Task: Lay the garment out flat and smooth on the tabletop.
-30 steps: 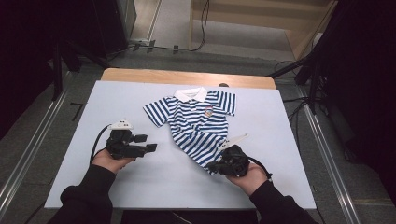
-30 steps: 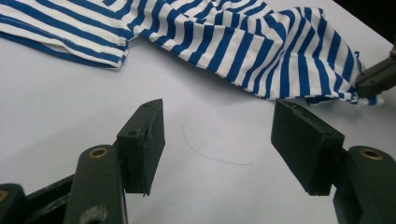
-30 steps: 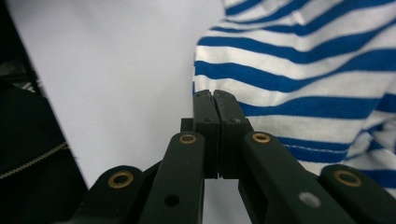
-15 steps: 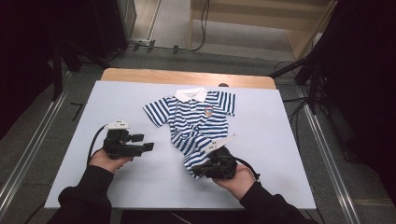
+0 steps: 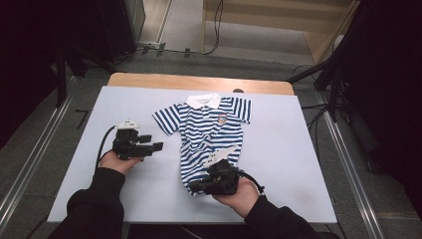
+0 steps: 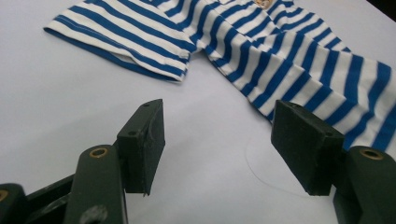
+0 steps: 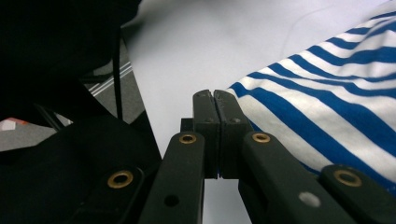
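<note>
My right gripper [image 5: 199,186], near desk [image 5: 298,199] front edge, jaws pressed together at shirt [image 5: 211,132] hem, whether pinched unclear. Shirt mid-desk, collar to far edge, long axis near-far. Left gripper [image 5: 155,143] level, jaws wide, empty, pointing at sleeve.

Both forearms wear black sleeves [image 5: 94,204]. Each gripper is black: the left gripper [image 5: 154,147] trails a black cable and carries a pale plate; the right gripper [image 7: 215,100] shows brass-ringed pivot holes.
</note>
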Demonstrator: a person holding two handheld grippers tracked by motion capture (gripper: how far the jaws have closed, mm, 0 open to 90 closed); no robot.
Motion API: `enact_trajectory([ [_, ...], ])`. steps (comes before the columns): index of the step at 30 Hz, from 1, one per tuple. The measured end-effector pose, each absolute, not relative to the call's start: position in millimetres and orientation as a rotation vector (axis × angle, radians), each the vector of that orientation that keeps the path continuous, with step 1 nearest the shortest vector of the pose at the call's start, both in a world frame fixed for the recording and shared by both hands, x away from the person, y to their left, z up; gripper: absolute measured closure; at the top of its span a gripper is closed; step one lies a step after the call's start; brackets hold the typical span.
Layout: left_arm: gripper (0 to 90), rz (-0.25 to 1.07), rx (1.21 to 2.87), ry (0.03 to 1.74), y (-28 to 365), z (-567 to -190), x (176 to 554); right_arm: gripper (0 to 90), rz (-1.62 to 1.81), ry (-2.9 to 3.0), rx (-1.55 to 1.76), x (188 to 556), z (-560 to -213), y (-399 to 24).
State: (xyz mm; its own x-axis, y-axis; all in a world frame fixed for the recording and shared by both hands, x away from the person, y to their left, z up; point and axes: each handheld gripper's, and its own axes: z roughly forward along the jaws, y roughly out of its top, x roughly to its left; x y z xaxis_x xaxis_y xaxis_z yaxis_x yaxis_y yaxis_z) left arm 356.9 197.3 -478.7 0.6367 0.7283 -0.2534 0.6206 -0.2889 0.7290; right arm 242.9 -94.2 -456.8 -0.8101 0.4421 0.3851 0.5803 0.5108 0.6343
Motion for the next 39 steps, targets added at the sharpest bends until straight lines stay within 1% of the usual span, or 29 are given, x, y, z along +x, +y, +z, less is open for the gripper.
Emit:
enact_trajectory([
  [10,35.7,0.194,1.991,1.084,198,-482,383,87.1,-1.210,-2.559,-0.789,244,-452,-51],
  [12,37.4,0.212,1.968,1.077,196,-483,388,87.1,-1.210,-2.558,-0.764,244,-451,-44],
  [14,37.4,0.200,1.986,1.088,189,-486,396,87.1,-1.203,-2.583,-0.749,243,-451,-38],
  [21,37.5,0.224,2.057,1.118,173,-504,415,87.0,-1.184,-2.565,-0.767,247,-459,-41],
  [22,38.7,0.231,2.062,1.114,173,-505,415,87.0,-1.183,-2.566,-0.770,247,-460,-42],
  [23,41.1,0.254,2.066,1.107,171,-506,415,87.0,-1.180,-2.565,-0.772,247,-460,-42],
  [24,45.8,0.270,2.068,1.103,170,-506,416,87.0,-1.181,-2.566,-0.771,247,-462,-41],
  [27,61.7,0.335,2.086,1.113,168,-507,417,86.9,-1.170,-2.561,-0.777,248,-465,-40],
  [28,68.6,0.359,2.095,1.112,169,-507,417,87.0,-1.169,-2.559,-0.780,248,-466,-39],
  [29,78.2,0.347,2.090,1.116,170,-507,419,86.9,-1.165,-2.560,-0.772,248,-467,-37],
  [30,78.2,0.340,2.087,1.124,171,-507,421,86.9,-1.165,-2.560,-0.772,248,-467,-37],
  [32,87.6,0.297,2.078,1.142,174,-506,425,86.9,-1.162,-2.559,-0.780,248,-468,-35],
  [34,89.0,0.269,2.085,1.158,174,-504,429,86.9,-1.168,-2.548,-0.782,249,-469,-33],
  [35,89.4,0.276,2.082,1.167,174,-503,430,86.9,-1.169,-2.549,-0.778,249,-469,-31],
  [39,89.6,0.274,2.016,1.197,179,-497,437,86.9,-1.171,-2.553,-0.778,251,-469,-28],
])
